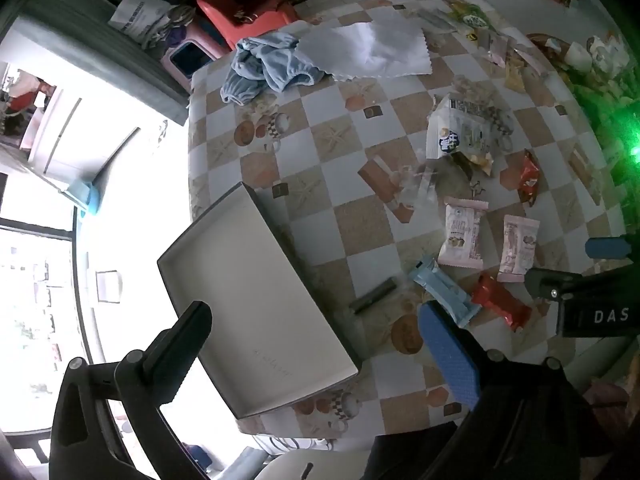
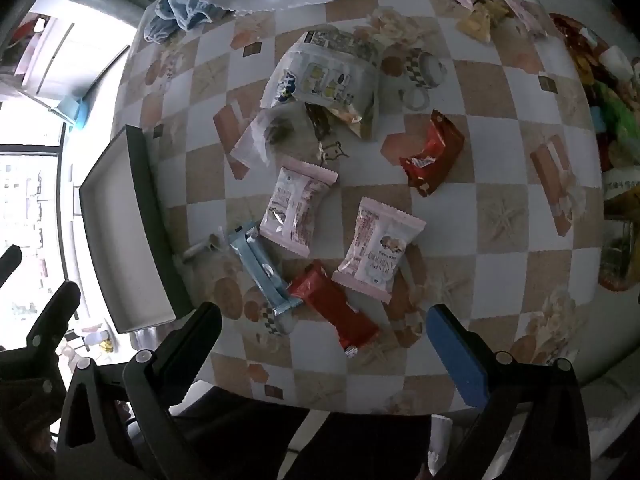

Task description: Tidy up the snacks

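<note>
An empty grey box lies open at the table's near left edge; it also shows in the right wrist view. Snacks lie beside it: a light blue bar, a red bar, two pink packets, a red packet and a large white bag. My left gripper is open and empty above the box. My right gripper is open and empty, low over the red bar near the front edge. The right gripper also shows in the left wrist view.
A blue cloth and a white cloth lie at the far side of the checkered table. More snack packets pile at the far right. A small dark stick lies by the box. A red chair stands beyond the table.
</note>
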Demonstrator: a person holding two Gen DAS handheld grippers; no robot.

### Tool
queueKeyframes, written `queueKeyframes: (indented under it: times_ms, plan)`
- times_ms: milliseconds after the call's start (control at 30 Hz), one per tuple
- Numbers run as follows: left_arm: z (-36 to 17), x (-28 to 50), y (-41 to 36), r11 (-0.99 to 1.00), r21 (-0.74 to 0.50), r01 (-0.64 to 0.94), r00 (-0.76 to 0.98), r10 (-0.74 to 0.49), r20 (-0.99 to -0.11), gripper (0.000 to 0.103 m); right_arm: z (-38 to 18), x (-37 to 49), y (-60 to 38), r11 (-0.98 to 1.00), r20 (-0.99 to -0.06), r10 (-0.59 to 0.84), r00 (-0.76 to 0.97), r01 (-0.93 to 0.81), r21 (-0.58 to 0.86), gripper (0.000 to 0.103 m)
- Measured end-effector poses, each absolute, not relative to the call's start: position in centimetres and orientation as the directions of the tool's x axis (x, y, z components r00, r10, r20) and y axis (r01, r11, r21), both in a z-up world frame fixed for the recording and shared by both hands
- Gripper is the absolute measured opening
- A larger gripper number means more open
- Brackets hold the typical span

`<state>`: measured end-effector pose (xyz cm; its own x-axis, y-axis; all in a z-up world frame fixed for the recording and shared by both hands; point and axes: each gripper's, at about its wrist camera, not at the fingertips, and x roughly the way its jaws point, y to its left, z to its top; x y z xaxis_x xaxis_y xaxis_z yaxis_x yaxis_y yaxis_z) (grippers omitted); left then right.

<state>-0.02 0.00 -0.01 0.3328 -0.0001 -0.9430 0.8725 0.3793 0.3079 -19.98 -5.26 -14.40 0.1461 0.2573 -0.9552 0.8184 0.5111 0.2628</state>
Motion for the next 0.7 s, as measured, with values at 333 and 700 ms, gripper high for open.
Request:
queueKeyframes:
  times_ms: [333,700]
  plan:
    - [0.1,0.0,0.2,0.376,0.315,0.871,0.336,0.010,-0.942,0.103,-14.4,-20.1,-5.3,0.505,-0.954,0.260,0.148,0.821,0.264,0.103]
    - [-1.0,0.4,0.7,0.390,0.284,0.876,0.303,0.013,-0.953,0.103,-14.7,-20.3,-5.2,0.483,-0.949,0.280,0.144,0.833,0.269,0.103]
